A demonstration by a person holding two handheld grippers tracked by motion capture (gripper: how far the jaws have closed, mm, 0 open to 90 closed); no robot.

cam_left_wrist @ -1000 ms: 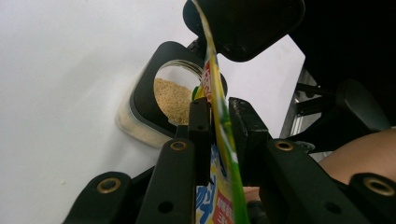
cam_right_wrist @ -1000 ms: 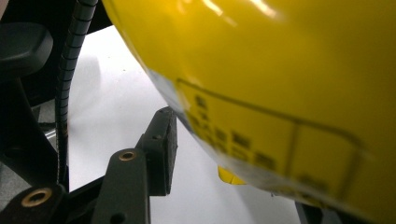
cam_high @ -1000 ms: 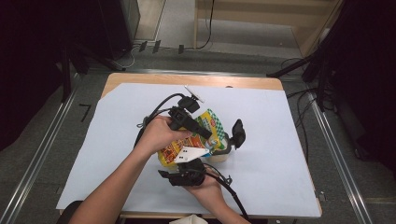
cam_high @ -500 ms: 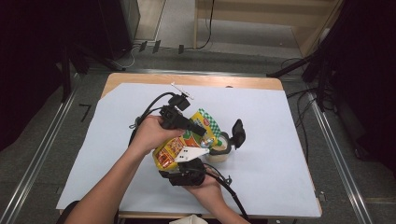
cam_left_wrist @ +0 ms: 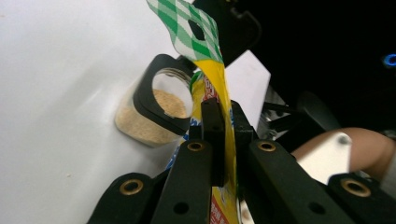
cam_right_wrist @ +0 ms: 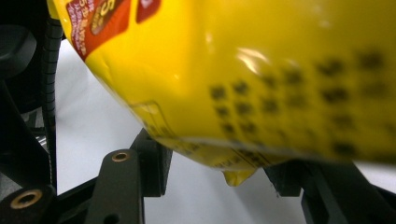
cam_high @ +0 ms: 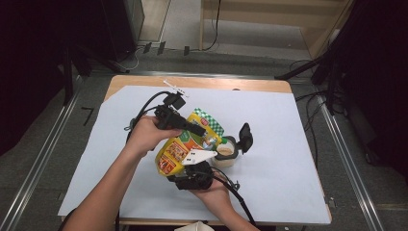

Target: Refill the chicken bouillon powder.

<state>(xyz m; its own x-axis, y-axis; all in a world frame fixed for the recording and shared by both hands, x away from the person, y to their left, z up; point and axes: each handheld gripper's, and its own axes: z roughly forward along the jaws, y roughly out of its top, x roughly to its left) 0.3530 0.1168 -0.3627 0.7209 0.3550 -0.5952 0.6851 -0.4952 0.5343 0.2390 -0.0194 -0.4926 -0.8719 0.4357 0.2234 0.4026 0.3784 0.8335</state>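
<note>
A yellow pouch (cam_high: 178,149) with a green checked top (cam_left_wrist: 187,28) hangs tilted above the white sheet, its top over the jar. My left gripper (cam_high: 198,130) is shut on the pouch's side edge (cam_left_wrist: 223,135), the jaws pinching the film. My right gripper (cam_high: 185,169) comes from below. Its jaws have just been easing open, and the pouch's bulging bottom (cam_right_wrist: 243,93) still fills the gap (cam_right_wrist: 219,179) from pad to pad. A glass jar (cam_high: 226,153) of tan powder (cam_left_wrist: 156,109) stands on the sheet with its black flip lid (cam_high: 245,137) swung open.
A white paper sheet (cam_high: 298,159) covers the wooden table (cam_high: 202,83). Cables trail from both grippers across the sheet. Metal rails run along the floor on both sides, and dark equipment stands at the back left.
The left hand has shifted a little to the left and its gripper has closed on the pouch's edge. The right hand has stayed where it was.
</note>
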